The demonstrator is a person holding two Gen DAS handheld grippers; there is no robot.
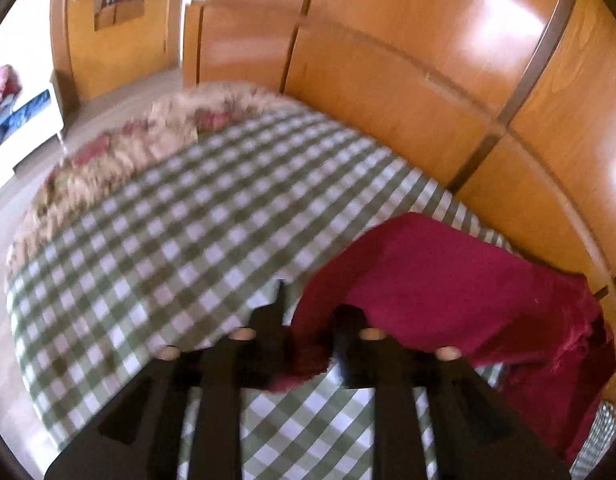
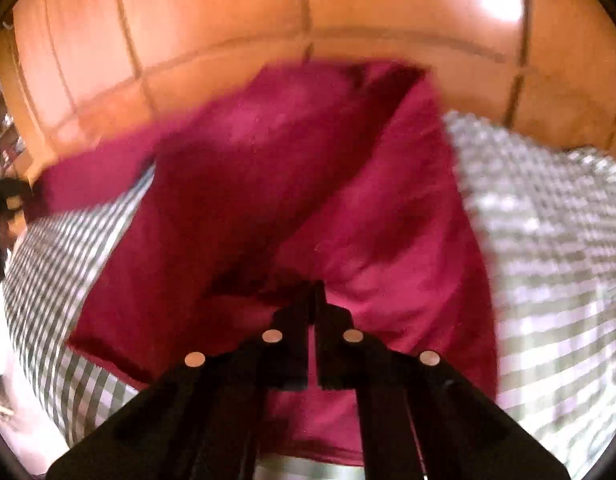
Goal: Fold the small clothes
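On the checked bedcover (image 1: 155,240), before the wooden headboard (image 1: 388,92):
Left gripper (image 1: 308,320): jaws partly apart, a corner of the red garment (image 1: 448,280) lying loose between its fingers; whether the pads press it cannot be told.
Right gripper (image 2: 315,300): jaws closed together, pinching a fold of the red garment (image 2: 308,184), which spreads ahead of the tips.
Writing: none readable.
Floral blanket (image 1: 147,136): well beyond the left tips.

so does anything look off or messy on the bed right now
The crimson garment isn't flat: it's bunched and partly lifted off the checked bedspread, one edge spilling toward the wooden headboard. The right tongs are shut on a fold; the left tongs straddle a corner.
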